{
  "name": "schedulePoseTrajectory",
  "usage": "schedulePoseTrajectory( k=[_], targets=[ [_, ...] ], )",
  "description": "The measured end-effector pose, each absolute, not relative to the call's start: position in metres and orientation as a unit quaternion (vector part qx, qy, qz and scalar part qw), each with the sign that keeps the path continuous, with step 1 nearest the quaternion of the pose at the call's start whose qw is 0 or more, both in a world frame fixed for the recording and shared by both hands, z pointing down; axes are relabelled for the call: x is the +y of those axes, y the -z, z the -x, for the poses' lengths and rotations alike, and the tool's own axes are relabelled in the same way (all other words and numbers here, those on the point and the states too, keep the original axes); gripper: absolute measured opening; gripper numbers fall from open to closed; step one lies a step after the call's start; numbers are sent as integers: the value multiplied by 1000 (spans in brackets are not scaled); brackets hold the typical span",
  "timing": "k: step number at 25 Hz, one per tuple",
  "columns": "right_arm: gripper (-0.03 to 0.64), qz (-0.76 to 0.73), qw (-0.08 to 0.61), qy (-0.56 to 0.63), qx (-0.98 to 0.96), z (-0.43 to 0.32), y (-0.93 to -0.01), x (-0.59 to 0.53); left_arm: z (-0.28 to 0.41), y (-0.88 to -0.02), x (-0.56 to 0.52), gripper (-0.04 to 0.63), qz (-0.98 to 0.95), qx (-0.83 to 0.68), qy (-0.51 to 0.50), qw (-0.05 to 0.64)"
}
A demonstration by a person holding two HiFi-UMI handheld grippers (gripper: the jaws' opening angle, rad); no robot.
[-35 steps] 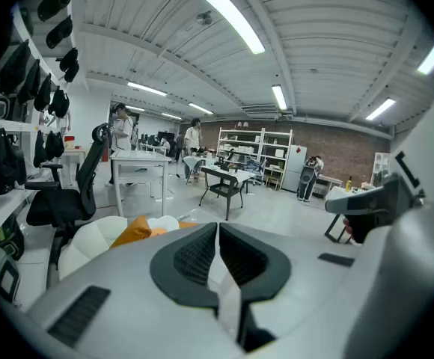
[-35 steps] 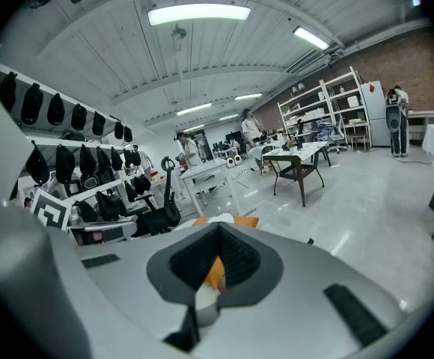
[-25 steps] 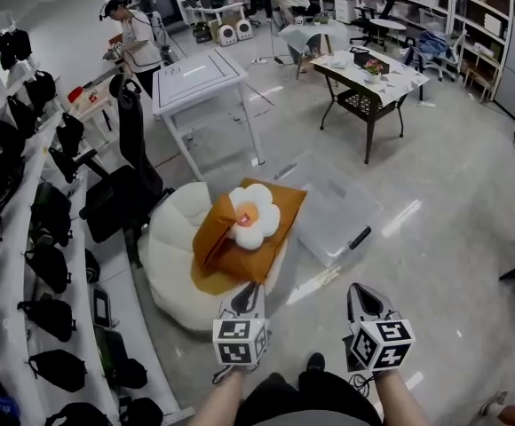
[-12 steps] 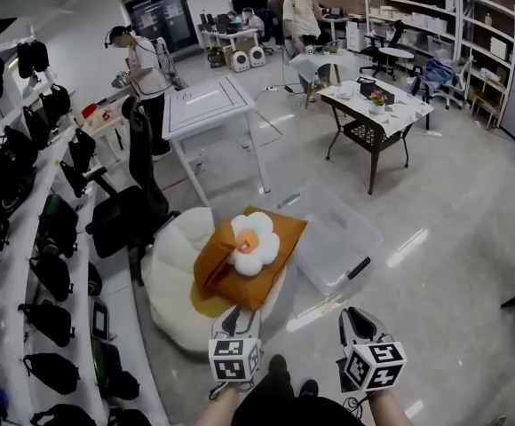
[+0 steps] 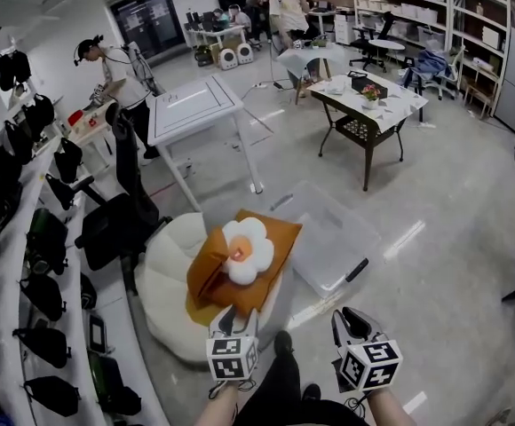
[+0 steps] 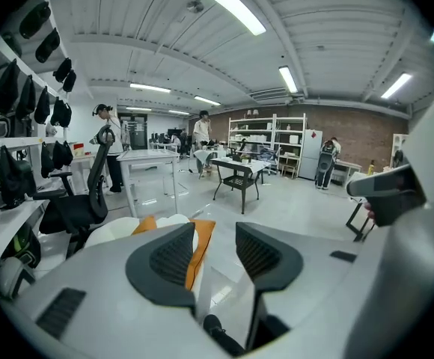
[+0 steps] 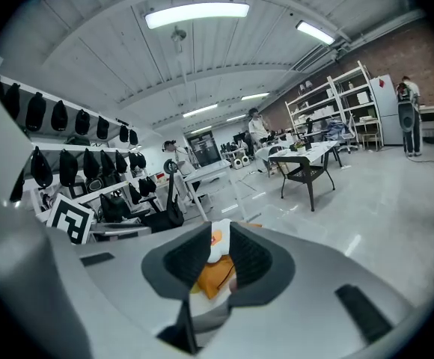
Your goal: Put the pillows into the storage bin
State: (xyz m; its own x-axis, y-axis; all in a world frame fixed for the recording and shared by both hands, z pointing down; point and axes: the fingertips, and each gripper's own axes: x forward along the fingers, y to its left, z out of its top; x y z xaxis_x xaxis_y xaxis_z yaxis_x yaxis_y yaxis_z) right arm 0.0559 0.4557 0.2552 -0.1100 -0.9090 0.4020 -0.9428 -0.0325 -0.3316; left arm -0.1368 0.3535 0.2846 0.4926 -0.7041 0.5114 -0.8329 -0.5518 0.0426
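Observation:
A white flower-shaped pillow (image 5: pixel 243 252) lies on a square orange pillow (image 5: pixel 270 235), both resting on a round white pouf (image 5: pixel 170 282) on the floor. To their right stands an empty clear storage bin (image 5: pixel 337 224). My left gripper (image 5: pixel 237 320) hovers just short of the pouf's near edge; its jaws have just been opening and stand open with nothing between them (image 6: pixel 215 234). My right gripper (image 5: pixel 351 325) floats over bare floor, nearer me than the bin. It is open, and the flower pillow (image 7: pixel 217 244) and orange pillow (image 7: pixel 212 277) show through its gap.
A black office chair (image 5: pixel 120 207) stands left of the pouf, behind it a white table (image 5: pixel 191 109) and a dark table (image 5: pixel 364 91). Shelves with black bags (image 5: pixel 18 229) run along the left. People stand at the back. My shoe (image 5: pixel 281 343) is between the grippers.
Both grippers have shifted a little nearer the pouf and sit lower in the head view. The left jaws have spread apart. A foot has stepped forward between the grippers.

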Motion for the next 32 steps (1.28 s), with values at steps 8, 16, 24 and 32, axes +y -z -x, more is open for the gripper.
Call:
schedulePoseTrajectory(
  k=[8,16,24,32],
  targets=[
    [63,-669,59,-287,-683,-68,-275,374,137,-316,262,161,-836,-464,-236,173],
    [63,-663,80,-301,-680,-64,-285,267,159,-333,161,161,-814,-489,-248,190],
    [63,-645,101,-300,-695,-42,-286,179,187,-354,93,164,-794,-506,-259,215],
    [63,-606,129,-300,-725,-20,-295,127,197,-380,69,164,-772,-522,-270,244]
  ],
)
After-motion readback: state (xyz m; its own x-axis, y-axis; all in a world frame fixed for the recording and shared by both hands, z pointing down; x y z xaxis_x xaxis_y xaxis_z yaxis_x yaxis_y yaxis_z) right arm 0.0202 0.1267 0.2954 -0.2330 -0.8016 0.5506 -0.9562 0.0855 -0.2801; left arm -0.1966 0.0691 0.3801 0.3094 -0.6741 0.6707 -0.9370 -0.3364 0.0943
